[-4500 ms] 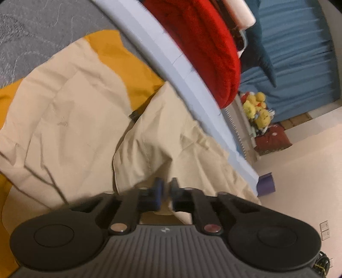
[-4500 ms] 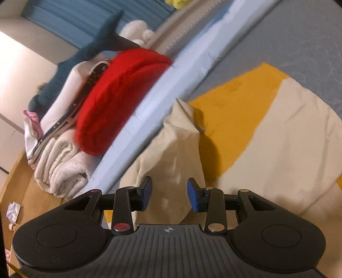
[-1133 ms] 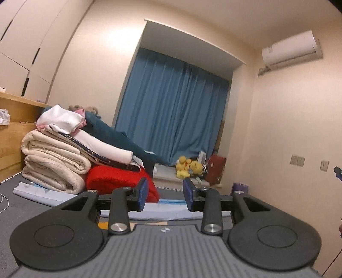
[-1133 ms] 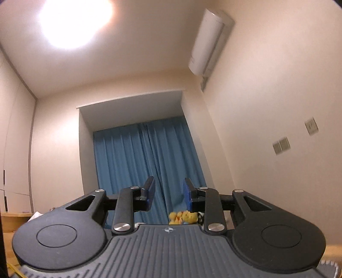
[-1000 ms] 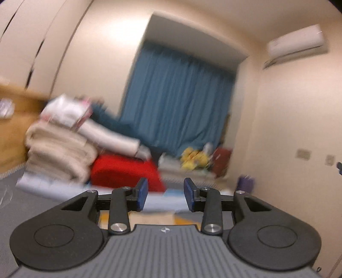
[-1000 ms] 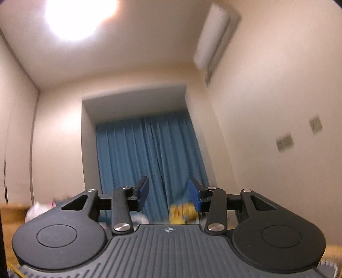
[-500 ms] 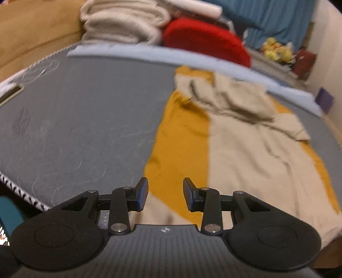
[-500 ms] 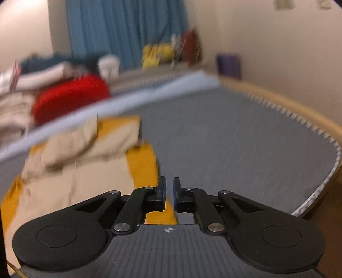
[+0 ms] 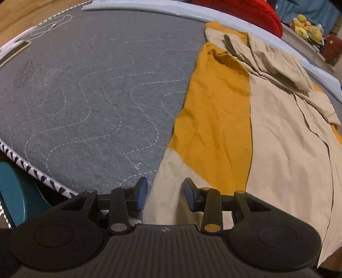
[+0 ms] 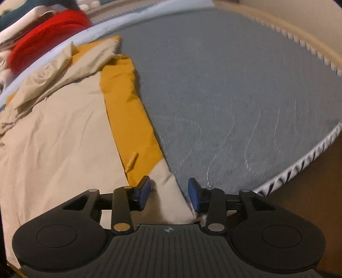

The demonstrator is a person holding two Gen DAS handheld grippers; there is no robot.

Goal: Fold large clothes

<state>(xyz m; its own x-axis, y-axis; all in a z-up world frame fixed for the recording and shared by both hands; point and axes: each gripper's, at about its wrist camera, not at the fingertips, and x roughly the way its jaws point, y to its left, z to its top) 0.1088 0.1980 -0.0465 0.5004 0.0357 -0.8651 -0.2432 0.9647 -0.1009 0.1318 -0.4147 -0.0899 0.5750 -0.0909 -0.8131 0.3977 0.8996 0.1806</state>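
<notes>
A large beige and mustard-yellow garment (image 9: 267,132) lies spread lengthwise on the grey quilted mattress (image 9: 89,85), its bunched far end near the pale blue sheet edge. My left gripper (image 9: 165,193) is open, its fingers straddling the garment's near left hem corner. In the right wrist view the same garment (image 10: 55,132) fills the left half. My right gripper (image 10: 170,193) is open over the garment's near right hem corner, by the mattress's front edge.
A red blanket (image 10: 42,32) and folded bedding lie beyond the pale sheet edge (image 9: 149,8). Yellow plush toys (image 9: 307,23) sit at the far right. The mattress piping (image 10: 299,164) marks the near edge. A white cable (image 9: 49,25) and a phone (image 9: 15,50) lie at far left.
Both grippers have swung down from facing the room to the garment's near hem and moved closer to it. The right gripper, nearly shut half a second ago, has opened.
</notes>
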